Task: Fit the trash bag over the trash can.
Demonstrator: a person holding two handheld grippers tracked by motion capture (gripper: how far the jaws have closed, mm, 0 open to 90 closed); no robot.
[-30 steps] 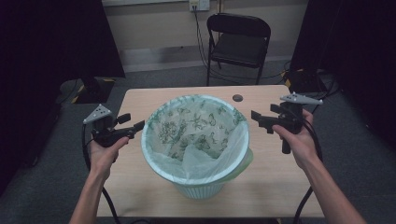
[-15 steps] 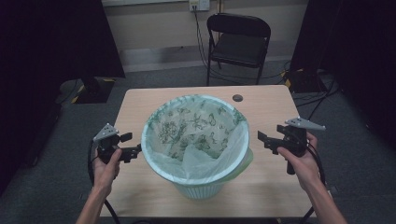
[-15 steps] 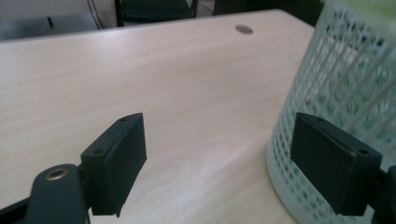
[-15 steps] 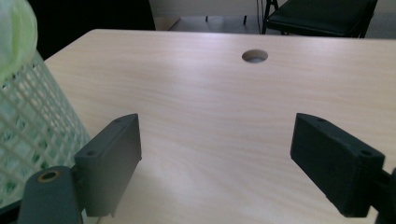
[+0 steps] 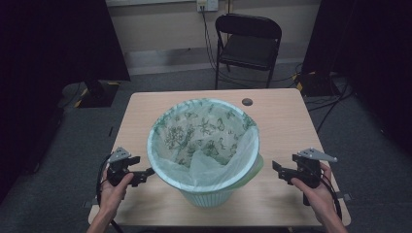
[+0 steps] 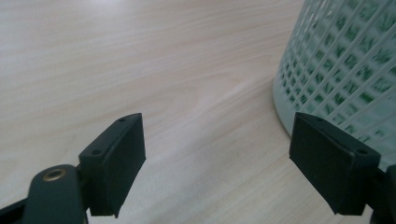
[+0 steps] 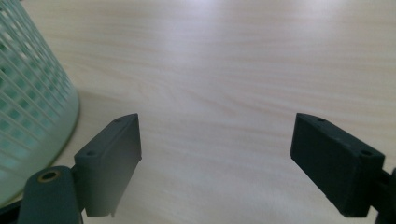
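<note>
A pale wooden table [image 5: 286, 121] stands in a dim room, with a black folding chair [image 5: 248, 41] behind its far edge. On the middle of the table, nearer the person's side, sits the biggest thing on it: a light green lattice-walled waste basket [image 5: 204, 194]. It stands upright and is lined with a thin whitish bag printed with green leafy shapes [image 5: 204, 141]. The bag's edge is folded out over the rim all round, and the loose plastic sags inward near the front. I can see nothing inside but the liner itself. In the left gripper view the basket's wall [image 6: 345, 60] rises at the right, its foot resting on the wood.

A small dark round disc [image 5: 247, 101] lies on the table beyond the basket, apart from it, towards the far edge.

The person's forearms come in from the near side, one on each flank of the basket. The left gripper [image 5: 141, 175] is held low at the table's left edge, pointing inward at the basket's lower wall, close to it but not touching. Its jaws stand wide apart with only bare wood between them. The right gripper [image 5: 281, 170] is held low over the table on the other side, also pointing inward, with a clear gap to the basket. Its jaws are likewise spread wide, with nothing between them.
</note>
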